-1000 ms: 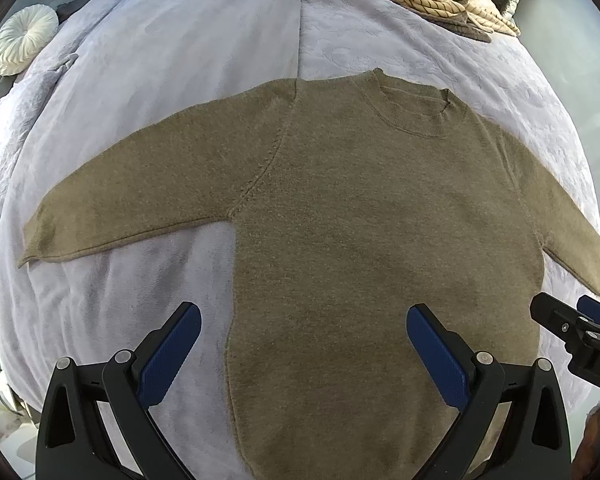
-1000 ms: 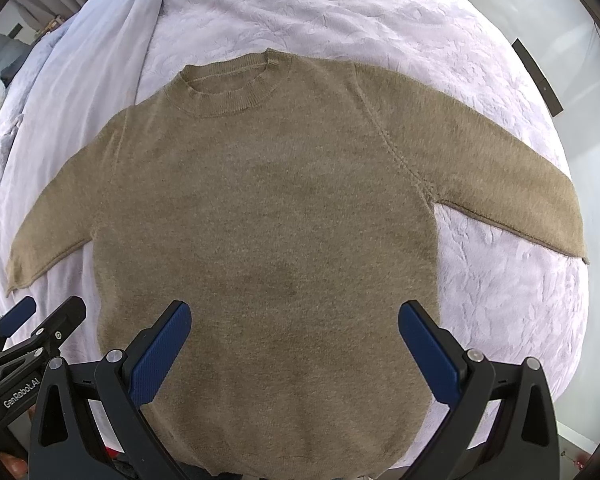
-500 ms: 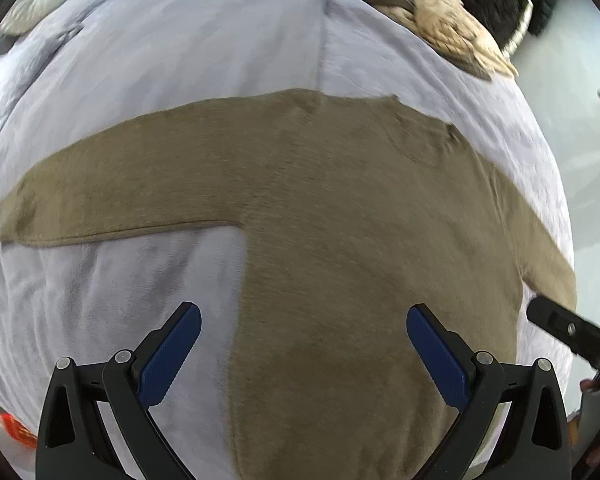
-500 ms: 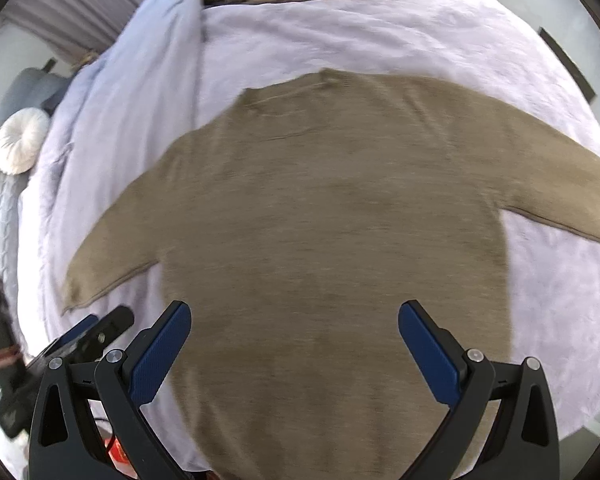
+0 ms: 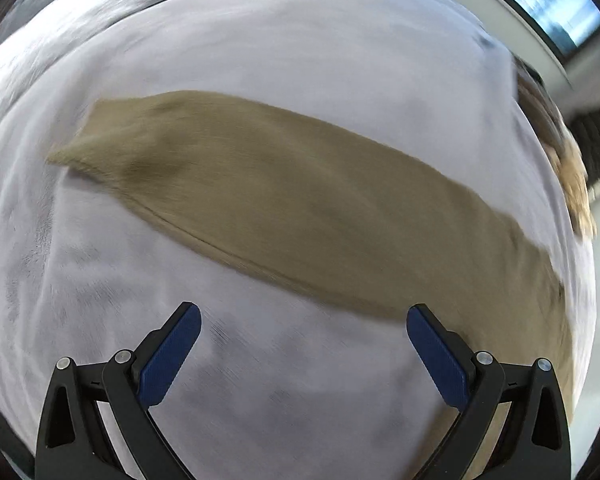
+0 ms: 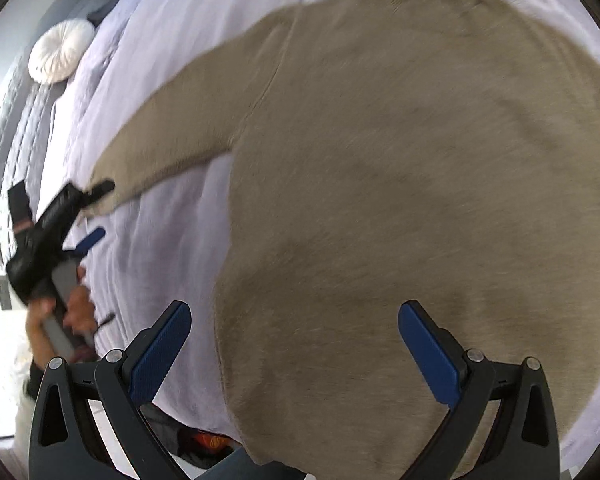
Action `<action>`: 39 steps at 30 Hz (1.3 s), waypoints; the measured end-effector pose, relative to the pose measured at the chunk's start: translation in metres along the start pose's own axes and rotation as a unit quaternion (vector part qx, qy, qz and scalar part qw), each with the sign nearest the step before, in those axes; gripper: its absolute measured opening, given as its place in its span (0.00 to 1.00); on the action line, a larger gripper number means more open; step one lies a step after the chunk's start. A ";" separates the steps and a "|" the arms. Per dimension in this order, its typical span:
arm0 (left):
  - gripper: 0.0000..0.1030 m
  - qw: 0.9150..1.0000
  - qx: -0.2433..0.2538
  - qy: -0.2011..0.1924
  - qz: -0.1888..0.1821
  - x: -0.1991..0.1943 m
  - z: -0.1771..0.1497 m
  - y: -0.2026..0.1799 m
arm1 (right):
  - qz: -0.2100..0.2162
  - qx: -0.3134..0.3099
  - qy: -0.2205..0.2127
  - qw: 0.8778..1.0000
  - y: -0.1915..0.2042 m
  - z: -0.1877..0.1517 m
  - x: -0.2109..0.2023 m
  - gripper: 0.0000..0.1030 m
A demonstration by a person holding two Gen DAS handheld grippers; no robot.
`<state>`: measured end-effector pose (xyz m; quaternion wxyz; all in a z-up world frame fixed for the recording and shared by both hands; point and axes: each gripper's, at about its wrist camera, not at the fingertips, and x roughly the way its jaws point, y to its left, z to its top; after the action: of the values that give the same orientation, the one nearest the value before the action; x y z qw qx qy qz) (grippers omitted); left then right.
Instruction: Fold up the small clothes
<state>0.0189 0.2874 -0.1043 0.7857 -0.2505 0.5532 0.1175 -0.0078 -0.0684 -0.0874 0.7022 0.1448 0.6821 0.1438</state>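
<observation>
Sweater (image 6: 400,184), one only, olive-brown knit, lies spread flat on the bed (image 6: 172,240), filling the centre and right of the right wrist frame; its hem hangs near the bed's lower edge. It looks soft, limp and fairly light, with a fuzzy surface that should not slip between rubber pads, though a single-layer pinch would likely stretch it and let the rest drag.

Going left to right in the right wrist view: one white round cushion (image 6: 62,56) sits at upper left; below it the left gripper (image 6: 96,212), jaws wide, hovers with one finger close beside the sleeve cuff (image 6: 108,192), though blur hides whether it touches; then the sleeve runs up to the body. The right gripper (image 6: 294,344), jaws wide and holding nothing, hangs over the hem at lower centre.

In the left wrist view one sleeve (image 5: 284,204) crosses the frame from upper left to lower right. The cuff or the shoulder seam seem the best places to grip for folding the sleeve inward.
</observation>
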 end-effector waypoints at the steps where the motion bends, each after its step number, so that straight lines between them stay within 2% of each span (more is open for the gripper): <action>1: 1.00 1.000 -0.015 -0.002 0.000 0.007 0.005 0.012 | 0.004 0.000 0.007 1.000 0.002 -0.001 0.009 1.00; 7: 1.00 0.997 -0.077 -0.011 -0.029 0.044 0.029 0.048 | 0.026 -0.009 0.024 0.999 0.016 -0.005 0.040 1.00; 12: 1.00 0.991 -0.076 -0.068 -0.083 0.033 0.042 0.040 | 0.041 -0.016 0.021 0.999 0.022 -0.005 0.048 1.00; 13: 0.97 0.990 -0.074 -0.077 -0.092 0.031 0.044 0.038 | 0.045 -0.014 0.020 0.999 0.022 -0.005 0.048 1.00; 14: 0.90 0.989 -0.073 -0.083 -0.097 0.030 0.045 0.038 | 0.049 -0.013 0.018 0.999 0.022 -0.006 0.048 1.00; 16: 0.47 0.989 -0.077 -0.074 -0.106 0.033 0.050 0.039 | 0.055 -0.012 0.016 0.998 0.021 -0.007 0.048 1.00; 17: 0.36 0.988 -0.081 -0.073 -0.111 0.035 0.052 0.043 | 0.057 -0.012 0.016 0.998 0.021 -0.007 0.047 1.00; 18: 0.13 0.986 -0.084 -0.072 -0.122 0.037 0.053 0.046 | 0.060 -0.012 0.016 0.998 0.020 -0.008 0.046 1.00; 19: 0.07 0.985 -0.085 -0.074 -0.133 0.035 0.051 0.046 | 0.061 -0.011 0.015 0.998 0.020 -0.008 0.046 1.00; 26: 0.07 0.981 -0.043 -0.110 -0.154 0.003 0.047 0.025 | 0.078 0.001 -0.002 0.997 -0.007 -0.015 0.032 1.00; 28: 0.07 0.978 -0.019 -0.120 -0.168 -0.011 0.048 0.007 | 0.083 0.004 -0.013 0.996 -0.016 -0.015 0.025 1.00; 31: 0.07 0.971 0.041 -0.134 -0.192 -0.032 0.047 -0.039 | 0.087 0.011 -0.031 0.996 -0.029 -0.015 0.012 1.00; 34: 0.07 0.957 0.112 -0.136 -0.230 -0.049 0.041 -0.092 | 0.087 0.028 -0.048 0.995 -0.051 -0.016 -0.003 1.00; 39: 0.07 0.922 0.241 -0.115 -0.282 -0.053 0.007 -0.218 | 0.078 0.061 -0.078 0.992 -0.094 -0.017 -0.029 1.00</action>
<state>0.1062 0.1116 0.0042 0.8814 -0.1839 0.3769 -0.2175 -0.0248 -0.1664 -0.0987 0.7296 0.2510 0.6194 0.1450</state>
